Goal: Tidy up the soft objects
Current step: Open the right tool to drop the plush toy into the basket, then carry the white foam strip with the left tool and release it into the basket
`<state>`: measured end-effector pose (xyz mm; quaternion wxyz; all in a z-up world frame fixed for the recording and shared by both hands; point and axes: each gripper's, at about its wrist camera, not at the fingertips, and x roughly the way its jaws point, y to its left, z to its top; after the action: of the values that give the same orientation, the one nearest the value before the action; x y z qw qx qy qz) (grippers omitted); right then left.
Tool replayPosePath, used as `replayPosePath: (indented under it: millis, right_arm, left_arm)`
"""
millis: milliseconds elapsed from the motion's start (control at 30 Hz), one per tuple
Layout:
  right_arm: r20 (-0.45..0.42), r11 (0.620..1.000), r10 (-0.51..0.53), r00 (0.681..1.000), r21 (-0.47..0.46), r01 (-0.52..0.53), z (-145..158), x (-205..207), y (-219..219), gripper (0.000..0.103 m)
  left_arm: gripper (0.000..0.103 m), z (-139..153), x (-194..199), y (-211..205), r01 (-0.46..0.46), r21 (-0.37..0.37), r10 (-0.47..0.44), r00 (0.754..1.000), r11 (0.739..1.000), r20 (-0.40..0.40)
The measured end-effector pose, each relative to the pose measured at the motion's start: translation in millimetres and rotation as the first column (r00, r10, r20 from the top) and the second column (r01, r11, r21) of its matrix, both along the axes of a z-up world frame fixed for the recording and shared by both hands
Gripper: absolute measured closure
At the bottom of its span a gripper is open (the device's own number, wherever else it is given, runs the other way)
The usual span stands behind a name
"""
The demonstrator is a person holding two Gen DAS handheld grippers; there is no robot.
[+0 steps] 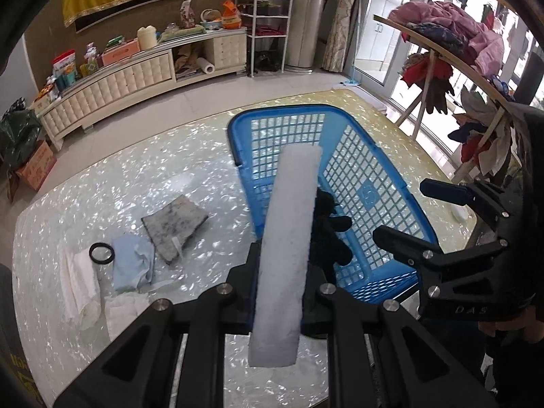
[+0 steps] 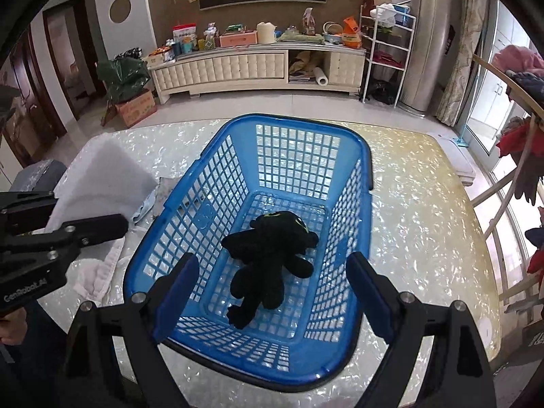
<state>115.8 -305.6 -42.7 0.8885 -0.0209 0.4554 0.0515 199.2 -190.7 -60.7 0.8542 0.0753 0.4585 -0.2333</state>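
Note:
My left gripper [image 1: 284, 268] is shut on a white foam pad [image 1: 287, 238], held edge-on above the near left rim of the blue basket [image 1: 401, 204]. The pad also shows in the right wrist view [image 2: 108, 176], left of the basket [image 2: 217, 156]. A black plush toy [image 2: 268, 258] lies on the basket floor; it shows partly behind the pad in the left wrist view [image 1: 331, 231]. My right gripper [image 2: 272, 278] is open and empty over the basket's near end, and shows at the right of the left wrist view [image 1: 418, 210].
On the pearly table [image 1: 102, 187], left of the basket, lie a grey cloth [image 1: 175, 222], a light blue cloth [image 1: 132, 265], white cloths [image 1: 81, 285] and a black ring [image 1: 101, 254]. A clothes rack [image 1: 452, 54] stands to the right, a TV cabinet [image 2: 251, 64] beyond.

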Motion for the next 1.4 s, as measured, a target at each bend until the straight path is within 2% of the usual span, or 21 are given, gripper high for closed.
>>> replayPosePath:
  millis: [133,333,567,967,1400]
  right_arm:
    - [0.01,0.999,-0.034,0.999,0.003,0.034,-0.3,-3.1,-7.2,0.009]
    - [0.021,0.997,-0.071,0.997,0.018,0.071,-0.8,-5.7,-20.7,0.009]
    - [0.011,0.993,-0.108,0.994,0.04,0.107,-6.3,-4.7,-37.3,0.0]
    - [-0.005,0.983,-0.171,0.985,0.07,0.171,-13.8,-6.8,-61.1,0.0]
    - [-0.032,0.974,-0.214,0.976,0.071,0.216,-22.6,-6.8,-75.1,0.0]
  left_arm:
    - [0.088,0.1,3.4,-13.4,0.027,0.009,-0.027,1.0,1.0,0.004]
    - [0.088,-3.6,13.9,-33.2,0.06,0.039,-0.06,0.998,0.997,0.003]
    - [0.088,-11.9,23.8,-49.8,0.086,0.06,-0.086,0.996,0.994,-0.012]
    - [0.088,-39.6,37.8,-86.3,0.157,0.106,-0.151,0.986,0.982,-0.064]
    - [0.088,-70.9,51.4,-101.0,0.174,0.167,-0.156,0.981,0.971,-0.115]
